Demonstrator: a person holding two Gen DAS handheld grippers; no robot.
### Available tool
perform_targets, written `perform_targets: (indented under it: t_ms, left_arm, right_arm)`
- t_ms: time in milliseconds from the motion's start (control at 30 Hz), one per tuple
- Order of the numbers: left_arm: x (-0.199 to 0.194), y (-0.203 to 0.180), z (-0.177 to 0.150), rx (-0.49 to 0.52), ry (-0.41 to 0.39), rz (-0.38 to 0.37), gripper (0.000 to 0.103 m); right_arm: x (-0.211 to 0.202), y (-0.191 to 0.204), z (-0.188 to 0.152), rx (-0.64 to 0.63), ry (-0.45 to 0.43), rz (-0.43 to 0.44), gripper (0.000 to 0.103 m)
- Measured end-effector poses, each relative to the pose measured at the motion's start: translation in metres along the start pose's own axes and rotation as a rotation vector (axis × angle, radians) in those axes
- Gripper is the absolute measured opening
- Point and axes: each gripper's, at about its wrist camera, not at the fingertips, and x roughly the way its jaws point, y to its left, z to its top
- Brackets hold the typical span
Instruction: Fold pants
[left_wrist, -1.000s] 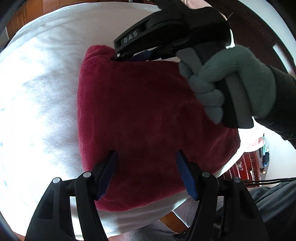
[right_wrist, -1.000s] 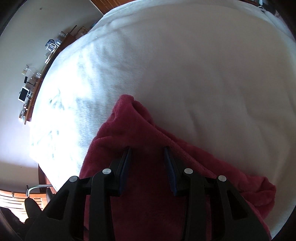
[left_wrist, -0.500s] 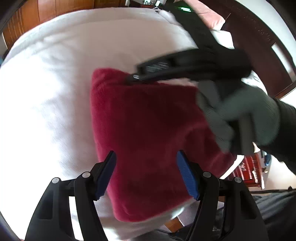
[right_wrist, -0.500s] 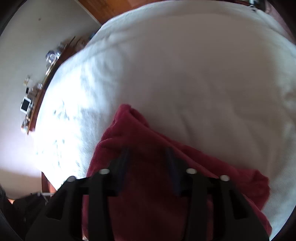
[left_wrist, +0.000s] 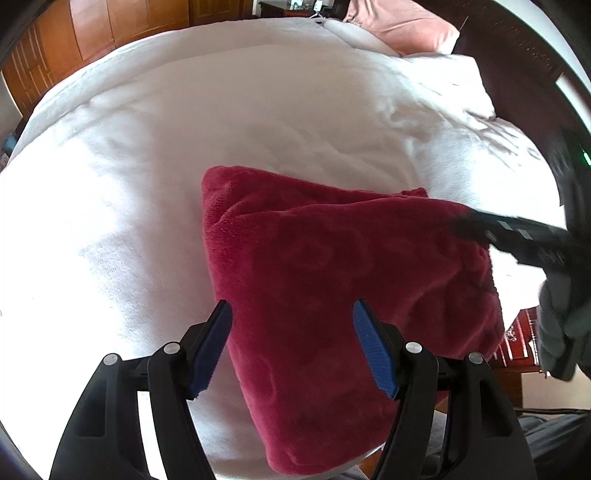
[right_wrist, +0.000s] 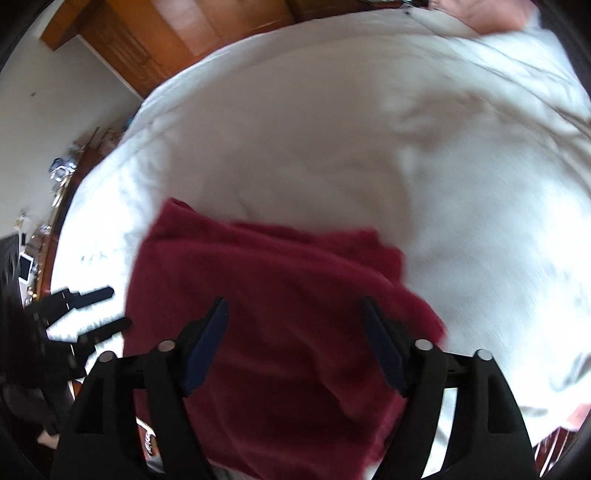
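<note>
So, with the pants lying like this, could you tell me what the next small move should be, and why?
Probably lift both grippers clear and stop. The pants already lie folded in a compact stack on the bed; the left gripper is open, the right gripper is opening, and neither grips cloth.

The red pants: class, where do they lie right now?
In both wrist views the folded red pants lie on the white bedspread near its close edge, below the open left tongs, far from the pink pillow.

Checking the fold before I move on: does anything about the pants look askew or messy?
Slightly. The folded red pants lie flat on the white bedspread, but a lower layer sticks out past the top layer's far edge, so the edges don't line up.
</note>
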Motion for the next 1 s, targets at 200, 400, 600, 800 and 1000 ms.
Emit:
perform_targets:
  t_ms: [200,400,600,800,1000]
  left_arm:
    - [0.013,0.005,0.003,0.000,0.018,0.041,0.069]
    - [0.025,0.006,0.001,0.002,0.028,0.065,0.078]
    - [0.031,0.012,0.000,0.003,0.044,0.063,0.082]
    - [0.040,0.015,-0.001,0.004,0.056,0.066,0.090]
    - [0.049,0.019,-0.003,0.010,0.069,0.076,0.094]
  right_arm:
    - [-0.001,-0.033,-0.030,0.052,0.038,-0.055,0.083]
    - [0.004,-0.062,-0.049,0.130,0.075,-0.078,0.083]
    - [0.031,-0.084,-0.053,0.214,0.119,-0.022,0.088]
    - [0.047,-0.088,-0.053,0.244,0.132,-0.026,0.092]
    - [0.070,-0.083,-0.045,0.243,0.159,-0.063,0.094]
